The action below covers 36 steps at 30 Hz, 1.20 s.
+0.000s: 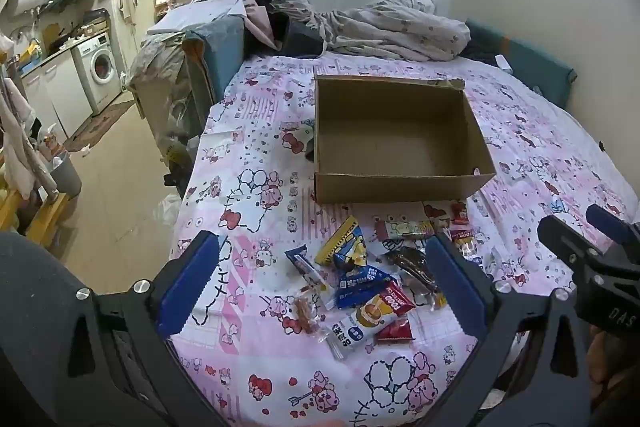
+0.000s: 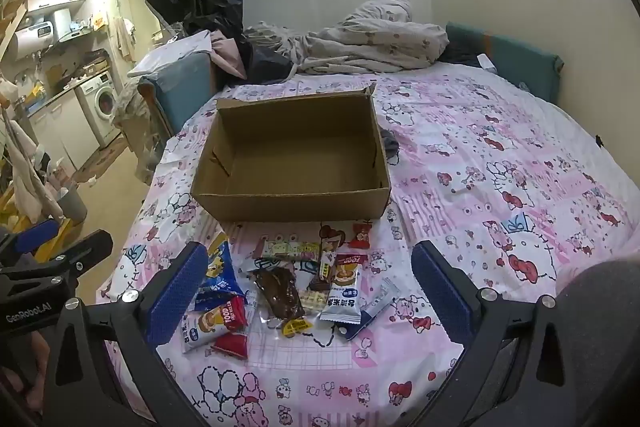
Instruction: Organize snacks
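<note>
An empty open cardboard box (image 1: 396, 143) (image 2: 294, 155) sits on a pink cartoon-print bedsheet (image 1: 256, 195) (image 2: 500, 179). A pile of snack packets (image 1: 372, 279) (image 2: 288, 283) lies just in front of it: blue, red, white and a dark brown packet (image 2: 282, 293). My left gripper (image 1: 320, 275) is open and empty, hovering above the pile. My right gripper (image 2: 308, 283) is open and empty, also above the pile. The right gripper's body also shows in the left wrist view (image 1: 592, 259), and the left gripper's body shows in the right wrist view (image 2: 52, 267).
Crumpled bedding and clothes (image 1: 384, 23) lie at the bed's far end by a teal headboard (image 1: 536, 63). A cluttered teal chair (image 1: 208, 55) stands left of the bed. Further left are the floor, a bin (image 1: 66, 171) and a washing machine (image 1: 100, 67).
</note>
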Motion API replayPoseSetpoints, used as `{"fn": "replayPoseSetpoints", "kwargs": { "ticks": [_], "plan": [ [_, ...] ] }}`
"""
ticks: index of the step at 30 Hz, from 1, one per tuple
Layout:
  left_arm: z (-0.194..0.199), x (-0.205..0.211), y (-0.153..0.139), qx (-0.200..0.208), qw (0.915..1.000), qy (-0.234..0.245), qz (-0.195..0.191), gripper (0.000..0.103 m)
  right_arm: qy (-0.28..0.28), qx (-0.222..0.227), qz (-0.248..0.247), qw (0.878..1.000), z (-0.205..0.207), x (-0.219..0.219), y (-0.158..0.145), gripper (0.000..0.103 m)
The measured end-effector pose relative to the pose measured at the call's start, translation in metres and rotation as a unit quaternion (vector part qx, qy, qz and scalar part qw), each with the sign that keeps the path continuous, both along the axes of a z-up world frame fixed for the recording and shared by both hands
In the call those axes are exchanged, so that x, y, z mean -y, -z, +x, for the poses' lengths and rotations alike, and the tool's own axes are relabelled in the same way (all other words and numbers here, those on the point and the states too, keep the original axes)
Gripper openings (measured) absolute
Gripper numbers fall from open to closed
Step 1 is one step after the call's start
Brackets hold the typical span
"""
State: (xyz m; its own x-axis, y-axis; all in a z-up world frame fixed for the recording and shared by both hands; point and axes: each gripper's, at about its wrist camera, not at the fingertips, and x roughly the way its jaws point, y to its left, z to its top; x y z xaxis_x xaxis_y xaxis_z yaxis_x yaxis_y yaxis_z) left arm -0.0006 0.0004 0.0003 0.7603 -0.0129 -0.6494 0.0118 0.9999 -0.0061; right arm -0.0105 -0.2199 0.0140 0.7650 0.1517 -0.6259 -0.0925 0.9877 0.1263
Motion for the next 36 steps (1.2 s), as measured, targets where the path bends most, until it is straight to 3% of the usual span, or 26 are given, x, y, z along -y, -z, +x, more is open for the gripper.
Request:
{"fn": "replayPoseSetpoints", "kwargs": {
  "ticks": [8,11,36],
  "plan": [
    [0.002,-0.001,0.003,-0.013,0.9999,0.008,-0.007,0.102,0.001,-0.005,0.006,1.000,0.000,0.003,0.002,0.103],
    [0.000,0.000,-0.003,0.002,1.0000,0.000,0.003,0.102,0.002,-0.005,0.006,1.000,0.003,0.004,0.001,0.103],
    [-0.003,0.001,-0.004,0.010,0.9999,-0.002,0.003,0.102,0.004,-0.004,0.003,1.000,0.001,0.003,0.000,0.103]
  ]
}}
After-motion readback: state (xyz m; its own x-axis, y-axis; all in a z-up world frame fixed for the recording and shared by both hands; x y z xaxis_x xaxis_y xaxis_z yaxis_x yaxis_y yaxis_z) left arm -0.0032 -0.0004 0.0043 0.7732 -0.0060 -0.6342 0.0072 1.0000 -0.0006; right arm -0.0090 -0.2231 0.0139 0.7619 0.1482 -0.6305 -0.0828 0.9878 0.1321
